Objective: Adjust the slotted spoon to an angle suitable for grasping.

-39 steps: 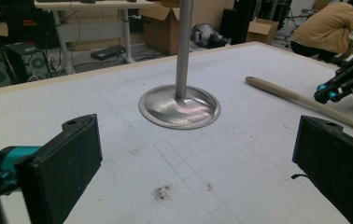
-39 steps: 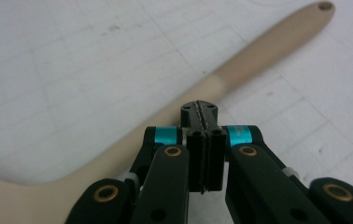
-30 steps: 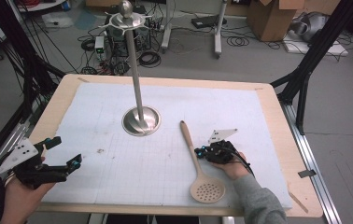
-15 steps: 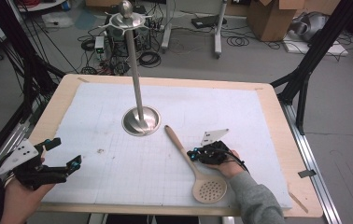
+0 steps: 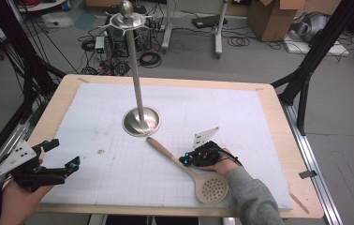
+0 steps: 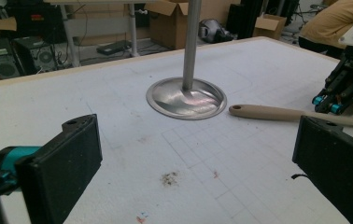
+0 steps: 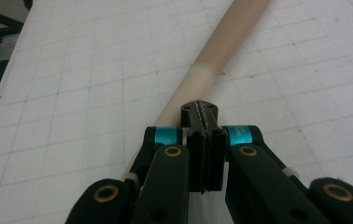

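My right tool (image 5: 188,161), jaws together, is nudging the spoon (image 5: 190,171) near the bench's front edge; its handle tip nearly touches the stand (image 5: 141,121). Left tool (image 5: 60,157) apart, idle. Hanging's left, I'd guess.

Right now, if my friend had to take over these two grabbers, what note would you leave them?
Left gripper: open, holding nothing, at the near left edge of the table.
Right gripper: jaws shut together, tips down on the handle of the wooden slotted spoon; it presses on the spoon, it does not hold it.
The spoon lies flat on the white mat, handle tip pointing at the round base of the metal stand, bowl near the front edge.
Done: the spoon's handle is close to the stand.
Left: probably getting a real grip on the spoon and hanging it on the stand; that is a guess.
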Demonstrator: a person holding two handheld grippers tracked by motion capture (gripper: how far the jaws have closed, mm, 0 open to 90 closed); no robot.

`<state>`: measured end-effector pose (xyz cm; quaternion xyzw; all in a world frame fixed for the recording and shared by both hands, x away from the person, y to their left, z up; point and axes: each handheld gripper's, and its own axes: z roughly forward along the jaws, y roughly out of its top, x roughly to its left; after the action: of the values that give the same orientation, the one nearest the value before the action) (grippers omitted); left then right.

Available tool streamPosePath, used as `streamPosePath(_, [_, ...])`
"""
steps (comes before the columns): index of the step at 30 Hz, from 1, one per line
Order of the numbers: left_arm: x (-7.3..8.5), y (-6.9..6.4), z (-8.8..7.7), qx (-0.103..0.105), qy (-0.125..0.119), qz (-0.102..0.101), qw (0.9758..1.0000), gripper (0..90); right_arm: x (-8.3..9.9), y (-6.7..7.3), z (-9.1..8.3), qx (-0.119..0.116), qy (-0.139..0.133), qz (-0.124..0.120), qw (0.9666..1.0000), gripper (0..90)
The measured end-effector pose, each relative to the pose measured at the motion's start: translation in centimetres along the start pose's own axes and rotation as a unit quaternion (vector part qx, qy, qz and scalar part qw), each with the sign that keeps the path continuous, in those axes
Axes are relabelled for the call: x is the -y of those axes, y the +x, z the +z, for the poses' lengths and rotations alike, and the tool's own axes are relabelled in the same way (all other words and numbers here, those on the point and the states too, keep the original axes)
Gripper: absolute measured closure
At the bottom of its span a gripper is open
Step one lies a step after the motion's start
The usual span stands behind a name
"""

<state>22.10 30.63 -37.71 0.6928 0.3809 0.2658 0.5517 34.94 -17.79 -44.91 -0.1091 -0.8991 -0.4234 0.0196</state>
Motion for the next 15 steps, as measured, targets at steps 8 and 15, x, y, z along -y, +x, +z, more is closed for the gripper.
streamPosePath(8, [0.1, -0.1, -0.2, -0.003, 0.002, 0.001, 1.0000, 1.8, -0.7, -0.7, 0.7, -0.025, 0.005, -0.024, 0.9994, 90.0])
streamPosePath(15, [0.3, 0.0, -0.6, -0.009, 0.005, 0.000, 0.9999, 1.8, -1.1, -1.0, 1.1, -0.035, 0.007, -0.032, 0.9989, 90.0])
